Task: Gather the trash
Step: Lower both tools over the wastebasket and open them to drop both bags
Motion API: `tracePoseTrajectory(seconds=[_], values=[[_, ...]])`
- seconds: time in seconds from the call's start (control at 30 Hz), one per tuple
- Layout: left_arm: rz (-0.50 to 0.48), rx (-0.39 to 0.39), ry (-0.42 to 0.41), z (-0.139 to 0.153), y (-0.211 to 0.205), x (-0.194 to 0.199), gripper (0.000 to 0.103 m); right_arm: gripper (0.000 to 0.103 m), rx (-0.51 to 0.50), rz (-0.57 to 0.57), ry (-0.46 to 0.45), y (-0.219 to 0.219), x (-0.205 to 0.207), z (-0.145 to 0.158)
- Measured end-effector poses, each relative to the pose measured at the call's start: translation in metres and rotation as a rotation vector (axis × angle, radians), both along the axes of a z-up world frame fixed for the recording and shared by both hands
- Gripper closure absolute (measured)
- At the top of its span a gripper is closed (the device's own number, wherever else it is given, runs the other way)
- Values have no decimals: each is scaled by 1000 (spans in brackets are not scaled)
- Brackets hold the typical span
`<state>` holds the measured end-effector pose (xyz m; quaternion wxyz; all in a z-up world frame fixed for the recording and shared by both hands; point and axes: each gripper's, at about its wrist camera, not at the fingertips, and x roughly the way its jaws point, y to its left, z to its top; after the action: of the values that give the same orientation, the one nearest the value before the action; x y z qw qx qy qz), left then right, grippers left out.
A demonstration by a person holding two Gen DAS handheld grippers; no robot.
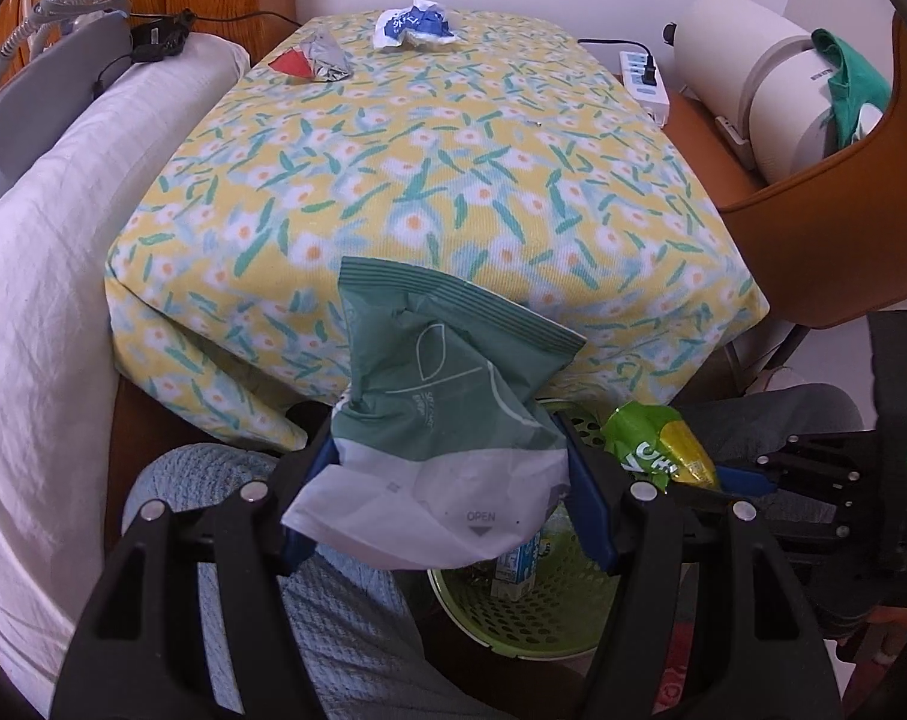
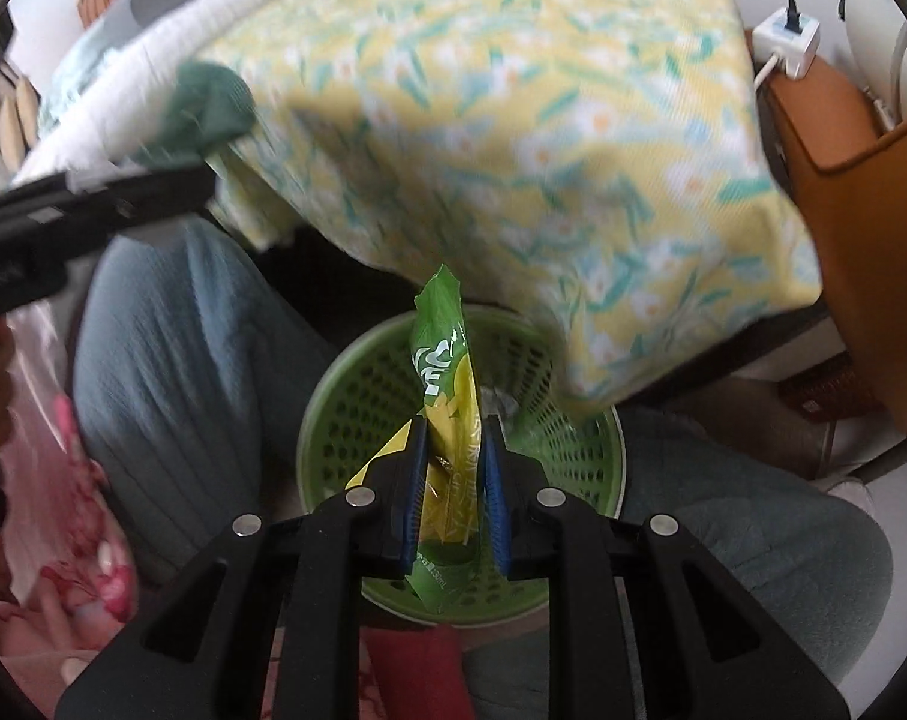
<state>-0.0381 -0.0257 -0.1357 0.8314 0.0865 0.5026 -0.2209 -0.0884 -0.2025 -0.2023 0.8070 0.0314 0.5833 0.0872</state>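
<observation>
Left gripper (image 1: 447, 504) clamped on green-white wrapper (image 1: 447, 420). Right gripper (image 2: 453, 480) pinching green-yellow packet (image 2: 444, 420), directly above green basket (image 2: 357, 396); small carton (image 1: 516, 564) lying inside. Beyond grippers, floral-covered table (image 1: 429, 180); at far edge, silver-red wrapper (image 1: 315, 57) and blue-white crumpled wrapper (image 1: 414, 27).

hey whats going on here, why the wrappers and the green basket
A seated person is clearing trash with a gripper in each hand. The left gripper is shut on a green-and-white pouch, the right gripper on a green-yellow wrapper, both held above the basket between the person's knees. The basket already holds a small carton. A blue-white wrapper and a red-silver one lie at the table's far end.
</observation>
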Motion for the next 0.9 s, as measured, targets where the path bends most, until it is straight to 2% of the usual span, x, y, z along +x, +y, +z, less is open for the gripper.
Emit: tracePoseTrajectory(seconds=[0.03, 0.17, 0.3, 0.57, 0.9], values=[[-1, 0, 3, -1, 0, 0, 39, 81, -8, 2, 12, 1, 0, -4], [-6, 4, 10, -4, 0, -1, 39, 51, 1, -24, 19, -4, 3, -6], [-8, 3, 15, -6, -1, -1, 39, 48, 0, -42, 1, -9, 4, -3], [-53, 4, 45, -12, -10, -9, 39, 28, -16, -102, -49, -21, 7, 12], [-149, 37, 122, -34, -30, -28, 39, 24, -25, -153, -62, -41, 7, 16]])
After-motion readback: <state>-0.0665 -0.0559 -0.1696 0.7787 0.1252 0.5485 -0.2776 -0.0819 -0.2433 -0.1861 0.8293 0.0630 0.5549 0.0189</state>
